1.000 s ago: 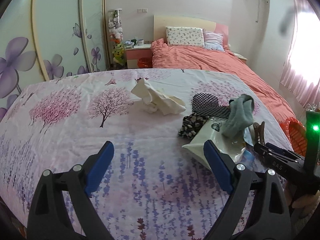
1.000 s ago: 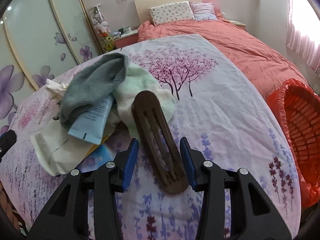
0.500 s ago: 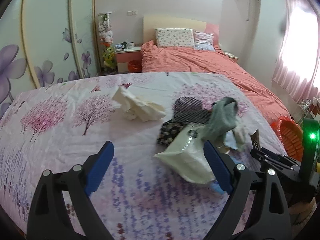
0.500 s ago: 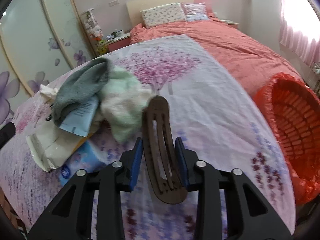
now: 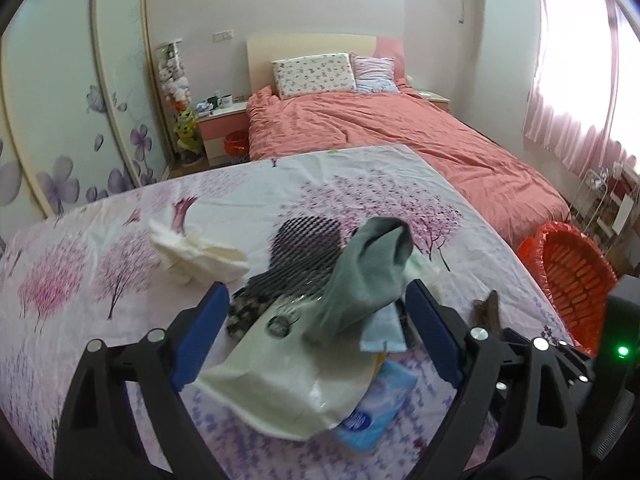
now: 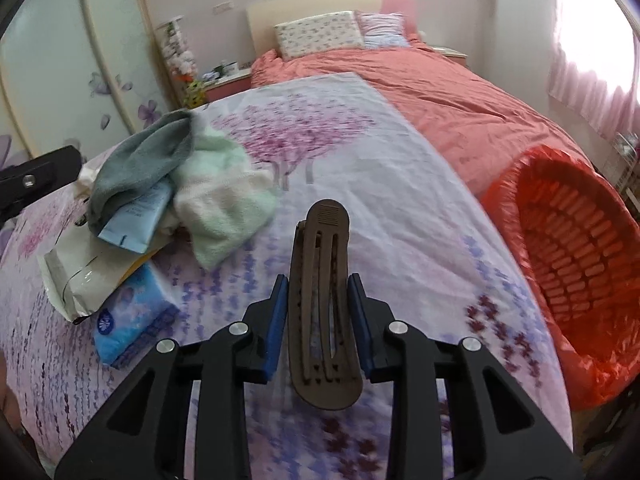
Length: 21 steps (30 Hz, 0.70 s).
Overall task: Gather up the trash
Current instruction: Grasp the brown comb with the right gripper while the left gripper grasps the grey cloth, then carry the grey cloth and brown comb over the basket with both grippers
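the right gripper [image 6: 318, 320] is clamped on a brown hair clip [image 6: 322, 304], lifted above the bed cover [image 6: 400, 208] near its right edge, close to the red bin [image 6: 576, 264]. the narrow grip could let the clip twist out and miss the bin. the left gripper [image 5: 316, 336], jaws wide and closing slightly, frames a pile: grey cloth [image 5: 364, 276], white pouch [image 5: 288, 380]. it could snag cloth instead of trash.
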Each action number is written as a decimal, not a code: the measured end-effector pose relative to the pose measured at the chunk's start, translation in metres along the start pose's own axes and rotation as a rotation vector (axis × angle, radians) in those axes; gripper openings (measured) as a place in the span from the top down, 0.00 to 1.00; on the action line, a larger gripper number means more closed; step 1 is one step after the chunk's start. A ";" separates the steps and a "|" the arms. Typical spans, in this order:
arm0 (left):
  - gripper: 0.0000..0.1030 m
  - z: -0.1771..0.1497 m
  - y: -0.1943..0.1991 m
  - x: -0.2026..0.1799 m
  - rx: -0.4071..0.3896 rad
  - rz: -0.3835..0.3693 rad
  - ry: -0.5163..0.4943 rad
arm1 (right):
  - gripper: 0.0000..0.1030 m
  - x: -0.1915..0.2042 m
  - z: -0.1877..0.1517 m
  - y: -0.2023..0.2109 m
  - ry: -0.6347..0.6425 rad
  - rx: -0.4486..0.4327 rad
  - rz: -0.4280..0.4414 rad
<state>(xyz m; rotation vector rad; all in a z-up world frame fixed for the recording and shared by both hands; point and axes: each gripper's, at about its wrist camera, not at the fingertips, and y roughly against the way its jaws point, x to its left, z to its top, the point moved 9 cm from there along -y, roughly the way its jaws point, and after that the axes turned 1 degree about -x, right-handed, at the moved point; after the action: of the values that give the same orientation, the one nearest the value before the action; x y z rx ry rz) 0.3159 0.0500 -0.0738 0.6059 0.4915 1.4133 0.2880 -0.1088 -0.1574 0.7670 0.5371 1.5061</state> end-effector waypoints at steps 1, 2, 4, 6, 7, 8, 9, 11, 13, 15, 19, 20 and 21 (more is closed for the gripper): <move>0.18 0.001 -0.005 -0.005 0.004 0.000 -0.013 | 0.70 -0.005 0.000 0.001 -0.014 -0.001 0.000; 0.18 0.002 -0.008 -0.008 0.009 -0.001 -0.021 | 0.70 -0.010 0.000 0.002 -0.028 -0.002 0.001; 0.23 0.000 -0.021 -0.015 0.036 -0.002 -0.036 | 0.70 -0.019 0.000 0.005 -0.049 -0.003 0.001; 0.26 -0.002 -0.030 -0.018 0.059 -0.002 -0.041 | 0.71 -0.024 0.000 0.008 -0.057 -0.005 -0.001; 0.29 -0.004 -0.035 -0.019 0.068 0.000 -0.042 | 0.71 -0.026 0.001 0.008 -0.060 -0.005 -0.001; 0.30 -0.005 -0.040 -0.021 0.079 0.002 -0.042 | 0.71 -0.028 0.001 0.009 -0.063 -0.006 0.000; 0.35 -0.006 -0.045 -0.022 0.090 0.004 -0.042 | 0.71 -0.029 0.000 0.009 -0.066 -0.005 0.003; 0.49 -0.008 -0.050 -0.023 0.108 -0.002 -0.038 | 0.71 -0.030 0.001 0.010 -0.067 -0.006 0.007; 0.61 -0.010 -0.051 -0.022 0.122 -0.036 -0.014 | 0.71 -0.031 0.000 0.010 -0.066 -0.008 0.007; 0.69 -0.009 -0.047 -0.023 0.114 -0.050 -0.005 | 0.71 -0.031 0.001 0.011 -0.069 -0.012 0.014; 0.83 -0.004 -0.038 -0.024 0.102 -0.093 -0.001 | 0.71 -0.030 0.006 0.019 -0.070 -0.040 0.028; 0.83 -0.003 -0.036 -0.024 0.096 -0.094 -0.002 | 0.71 -0.030 0.007 0.022 -0.070 -0.048 0.030; 0.84 -0.001 -0.033 -0.023 0.089 -0.092 -0.004 | 0.71 -0.031 0.009 0.025 -0.070 -0.056 0.032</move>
<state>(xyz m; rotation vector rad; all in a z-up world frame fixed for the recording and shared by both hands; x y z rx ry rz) 0.3374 0.0253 -0.0970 0.6499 0.5741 1.3084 0.2767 -0.1423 -0.1377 0.7845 0.4307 1.5119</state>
